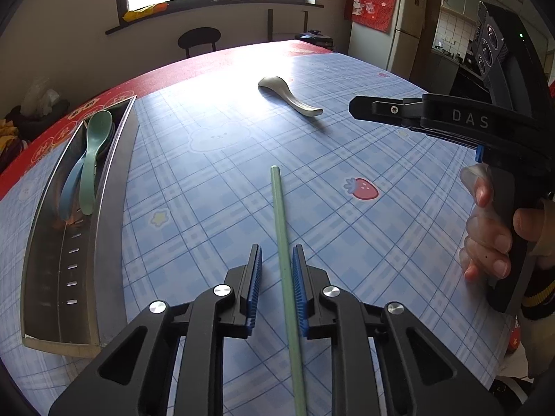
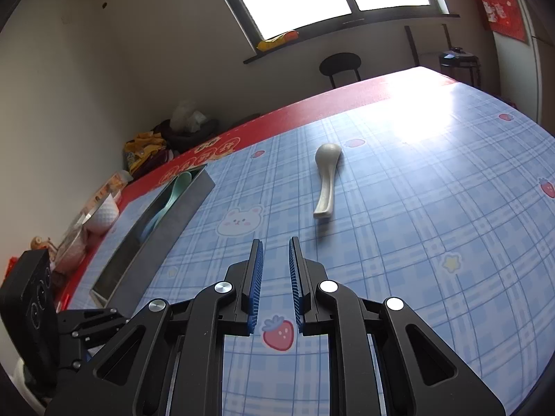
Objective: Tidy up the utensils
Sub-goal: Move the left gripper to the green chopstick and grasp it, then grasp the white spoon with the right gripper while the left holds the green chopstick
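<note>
- Wide table (image 1: 215, 159) under a glossy blue plaid cloth printed with strawberries, stars and bunnies; red patterned border (image 1: 194, 66) along the far and left edges.
- At left, lying directly on the cloth: long stainless-steel utensil tray (image 1: 114, 187).
- Far and right of centre: grey ceramic soup spoon (image 1: 288, 95), bowl down.
- Near centre: slim pale-green chopstick (image 1: 282, 228), flat, running near to far.
- Strong window glare across the far middle.
</note>
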